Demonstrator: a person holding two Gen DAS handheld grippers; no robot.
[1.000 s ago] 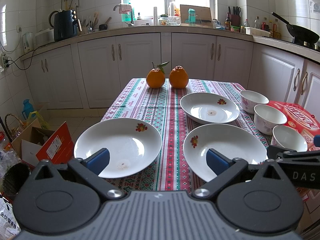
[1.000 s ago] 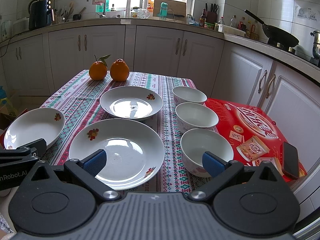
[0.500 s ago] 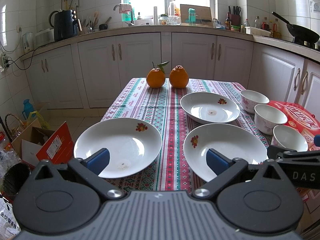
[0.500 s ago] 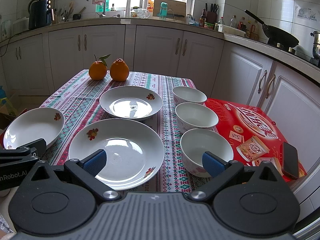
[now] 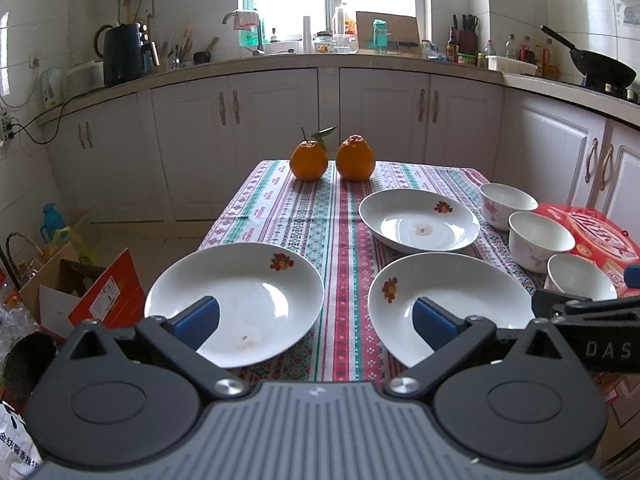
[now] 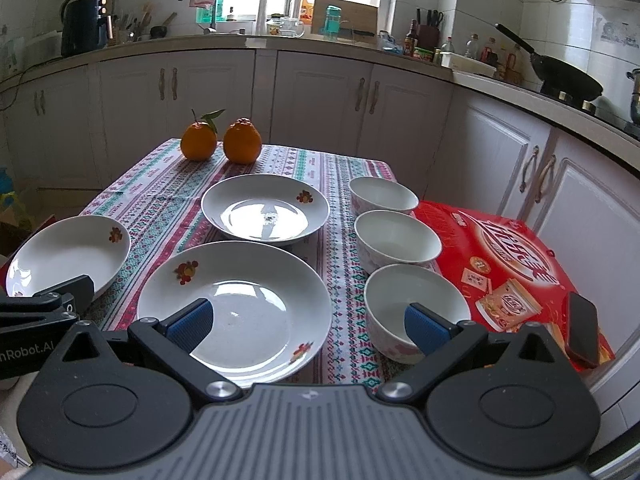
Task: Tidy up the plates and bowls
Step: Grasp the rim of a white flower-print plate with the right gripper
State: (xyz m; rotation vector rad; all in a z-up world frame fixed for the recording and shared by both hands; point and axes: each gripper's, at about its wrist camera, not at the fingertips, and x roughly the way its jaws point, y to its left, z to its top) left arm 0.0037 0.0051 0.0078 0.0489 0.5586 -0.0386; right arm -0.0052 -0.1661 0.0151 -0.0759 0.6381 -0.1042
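Observation:
Three white plates with fruit prints lie on the patterned tablecloth point(image 5: 340, 216): a near-left plate point(image 5: 256, 292), a near-right plate point(image 5: 472, 288) and a far plate point(image 5: 418, 224). Along the right edge stand three white bowls in a row: far bowl point(image 6: 382, 196), middle bowl point(image 6: 396, 240), near bowl point(image 6: 400, 300). My left gripper point(image 5: 316, 322) hovers open at the table's near edge between the two near plates. My right gripper point(image 6: 306, 322) is open too, its blue pads over the near-right plate point(image 6: 240, 304) and the near bowl. Neither holds anything.
Two oranges point(image 5: 332, 158) sit at the table's far end. A red box point(image 6: 508, 264) with a dark phone point(image 6: 582, 330) on it lies right of the bowls. Cardboard boxes and bags point(image 5: 72, 292) clutter the floor at left. Kitchen cabinets point(image 5: 328, 128) run behind.

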